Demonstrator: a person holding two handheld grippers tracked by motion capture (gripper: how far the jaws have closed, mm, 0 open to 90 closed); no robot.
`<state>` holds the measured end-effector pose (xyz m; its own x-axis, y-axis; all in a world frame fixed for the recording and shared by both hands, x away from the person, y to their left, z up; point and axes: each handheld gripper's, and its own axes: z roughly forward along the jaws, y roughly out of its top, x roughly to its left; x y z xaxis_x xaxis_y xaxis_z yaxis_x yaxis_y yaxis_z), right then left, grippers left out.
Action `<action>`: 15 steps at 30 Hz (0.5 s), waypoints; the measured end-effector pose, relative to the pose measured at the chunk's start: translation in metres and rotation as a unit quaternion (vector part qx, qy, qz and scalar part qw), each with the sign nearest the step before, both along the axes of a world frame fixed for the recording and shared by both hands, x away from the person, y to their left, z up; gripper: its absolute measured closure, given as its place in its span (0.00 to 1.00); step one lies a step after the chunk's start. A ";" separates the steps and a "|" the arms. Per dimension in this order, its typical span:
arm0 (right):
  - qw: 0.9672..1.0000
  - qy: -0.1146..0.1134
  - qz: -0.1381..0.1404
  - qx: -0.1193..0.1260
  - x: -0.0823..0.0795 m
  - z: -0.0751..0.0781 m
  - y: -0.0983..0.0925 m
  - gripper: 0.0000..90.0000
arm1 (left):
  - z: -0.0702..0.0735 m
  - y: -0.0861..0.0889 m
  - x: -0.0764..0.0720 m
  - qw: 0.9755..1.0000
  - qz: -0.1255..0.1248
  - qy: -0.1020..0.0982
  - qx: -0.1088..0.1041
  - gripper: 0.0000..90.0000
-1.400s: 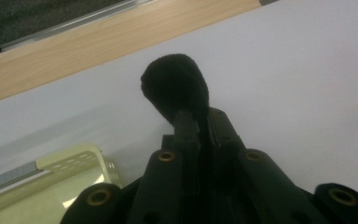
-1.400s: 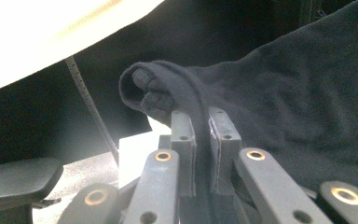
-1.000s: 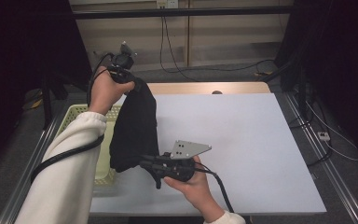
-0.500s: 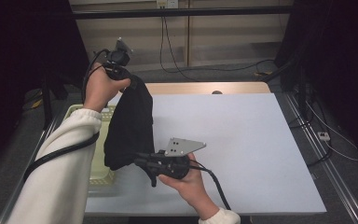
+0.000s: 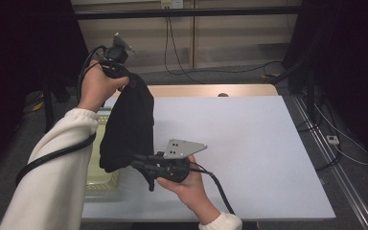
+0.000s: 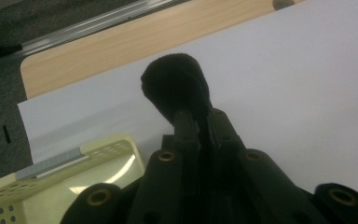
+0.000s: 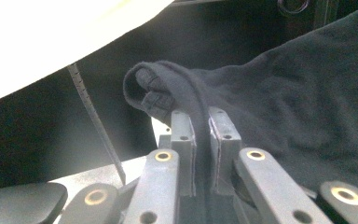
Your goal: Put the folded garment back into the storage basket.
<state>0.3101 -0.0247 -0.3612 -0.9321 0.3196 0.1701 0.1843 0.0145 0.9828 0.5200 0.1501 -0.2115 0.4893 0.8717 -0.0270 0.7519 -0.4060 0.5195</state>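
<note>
- Fingers of the left gripper (image 5: 124, 79) are pinching the top of a black cloth (image 5: 128, 124), held up high above the desk's (image 5: 249, 143) far left corner; in the left gripper view a rounded tuft of that cloth (image 6: 177, 91) sticks out past the fingers (image 6: 185, 128).
- Fingers of the right gripper (image 5: 141, 165) are pressed together on the cloth's lower edge, near the left edge of the desk; in the right gripper view a rolled hem (image 7: 168, 88) is clamped between them.
- Between the two grips the cloth hangs in the air, off the desk.
- Beneath it, a pale yellow basket (image 5: 103, 179) sits at the left edge of the desk.
</note>
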 end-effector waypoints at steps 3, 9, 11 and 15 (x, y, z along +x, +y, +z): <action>1.000 -0.001 -0.001 -0.001 0.000 0.002 0.001 0.92 | 0.002 0.002 0.000 1.000 0.001 0.002 0.001 0.94; 1.000 -0.008 0.001 -0.004 0.001 0.007 0.006 0.92 | 0.004 0.005 0.000 1.000 -0.001 0.002 0.000 0.94; 1.000 -0.011 0.003 -0.004 0.002 0.007 0.008 0.92 | 0.004 0.007 0.000 1.000 0.001 0.001 -0.001 0.94; 1.000 -0.009 0.005 -0.004 0.002 0.008 0.011 0.92 | 0.006 0.011 0.001 1.000 0.002 0.002 -0.003 0.94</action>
<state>0.3120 -0.0133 -0.3533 -0.9382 0.3121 0.1497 0.1656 0.0249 0.9859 0.5208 0.1613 -0.2060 0.4863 0.8731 -0.0338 0.7558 -0.4009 0.5178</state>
